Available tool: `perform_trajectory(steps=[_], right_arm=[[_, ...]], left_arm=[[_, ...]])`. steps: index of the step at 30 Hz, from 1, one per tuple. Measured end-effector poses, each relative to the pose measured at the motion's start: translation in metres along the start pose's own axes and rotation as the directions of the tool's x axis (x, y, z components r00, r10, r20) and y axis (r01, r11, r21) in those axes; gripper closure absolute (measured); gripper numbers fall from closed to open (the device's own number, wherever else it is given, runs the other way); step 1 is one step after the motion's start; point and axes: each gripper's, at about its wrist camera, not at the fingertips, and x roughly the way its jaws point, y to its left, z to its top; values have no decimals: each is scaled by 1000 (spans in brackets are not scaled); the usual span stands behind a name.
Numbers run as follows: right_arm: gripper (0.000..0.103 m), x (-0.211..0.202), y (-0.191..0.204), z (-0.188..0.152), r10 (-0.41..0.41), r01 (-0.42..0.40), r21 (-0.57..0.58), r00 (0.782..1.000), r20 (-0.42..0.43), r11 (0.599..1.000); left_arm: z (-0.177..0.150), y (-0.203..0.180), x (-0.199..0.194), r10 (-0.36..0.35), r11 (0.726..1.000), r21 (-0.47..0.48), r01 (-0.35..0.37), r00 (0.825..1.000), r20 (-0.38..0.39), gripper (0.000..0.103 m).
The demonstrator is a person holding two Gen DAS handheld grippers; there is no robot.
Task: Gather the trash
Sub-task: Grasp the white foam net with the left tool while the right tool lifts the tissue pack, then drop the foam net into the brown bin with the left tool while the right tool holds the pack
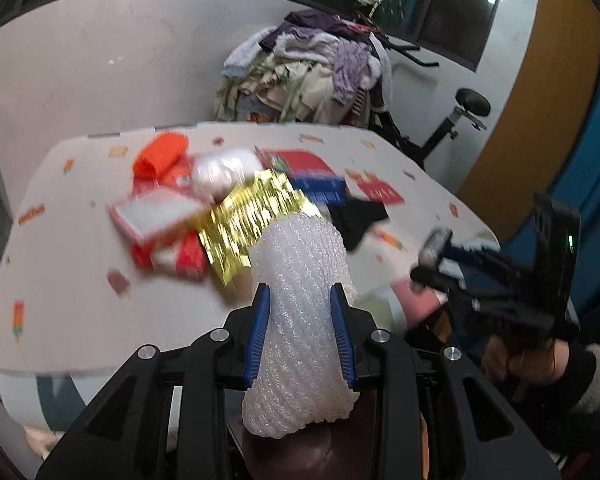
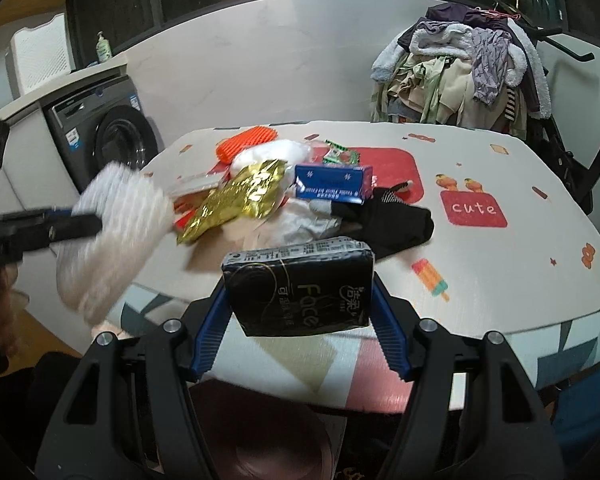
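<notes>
Your left gripper (image 1: 300, 304) was clenched on a white foam net sleeve (image 1: 300, 320), lifted clear of the table (image 1: 80, 280). Your right gripper (image 2: 300, 300) gripped a black tissue pack (image 2: 300, 284) w/ both pads on its sides, just above the near table edge. Rest of the trash sat mid-table at 12 o'clock: gold foil wrapper (image 2: 236, 200), blue box (image 2: 332, 184), black cloth (image 2: 396, 220), orange net (image 2: 244, 142) farthest. Clothes pile (image 2: 460, 72) stood beyond, approx 1 o'clock.

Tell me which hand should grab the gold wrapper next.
Neither yet: the left gripper is shut on foam netting, the right gripper on a black pack. Probably left afterwards; the gold wrapper lies just ahead.
</notes>
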Motion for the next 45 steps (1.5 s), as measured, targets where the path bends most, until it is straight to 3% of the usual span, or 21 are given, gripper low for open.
perform_trajectory(steps=[7, 14, 17, 19, 20, 22, 25, 28, 32, 38, 41, 45], right_arm=[[37, -8, -2, -30, -7, 7, -13, 999, -42, 1000], [37, -7, -6, -50, -14, 13, -13, 996, -84, 1000], [37, -4, -5, -54, -6, 5, -9, 996, -92, 1000], [37, -1, -4, -56, -2, 0, -11, 995, -103, 1000], [37, 1, -3, -57, 1, -3, -13, 994, -109, 1000], [37, 5, 0, -60, 5, -8, -18, 993, -121, 1000], [37, 11, 5, -66, 21, -24, -16, 990, -143, 1000], [37, 19, 13, -75, 48, -51, -15, 985, -169, 999], [37, 32, 28, -94, 106, -116, -29, 967, -233, 993], [37, 55, 47, -112, 131, -169, -88, 935, -330, 982], [37, 66, 49, -117, 120, -167, -93, 918, -379, 982], [37, 70, 49, -118, 115, -163, -90, 912, -394, 982]], left_arm=[[-55, -17, 9, -34, 998, 50, 39, 995, -97, 72], [-92, -28, 40, -48, 993, 96, 70, 976, -212, 71], [-108, -31, 57, -46, 991, 109, 75, 966, -254, 69], [-117, -34, 65, -25, 988, 139, 65, 962, -271, 61], [-120, -35, 67, -15, 986, 156, 59, 963, -270, 57], [-120, -35, 66, -2, 985, 166, 45, 968, -252, 35], [-114, -29, 55, -12, 990, 136, 39, 982, -191, 21], [-108, -22, 41, 3, 994, 113, 12, 991, -137, 13], [-106, -13, 21, 66, 994, 95, -60, 995, -69, 9], [-108, -3, 2, 141, 988, 57, -142, 990, 10, 6], [-110, 0, 4, 164, 986, 38, -164, 986, 2, 6], [-113, 6, 7, 160, 987, 17, -160, 987, -29, 6]])
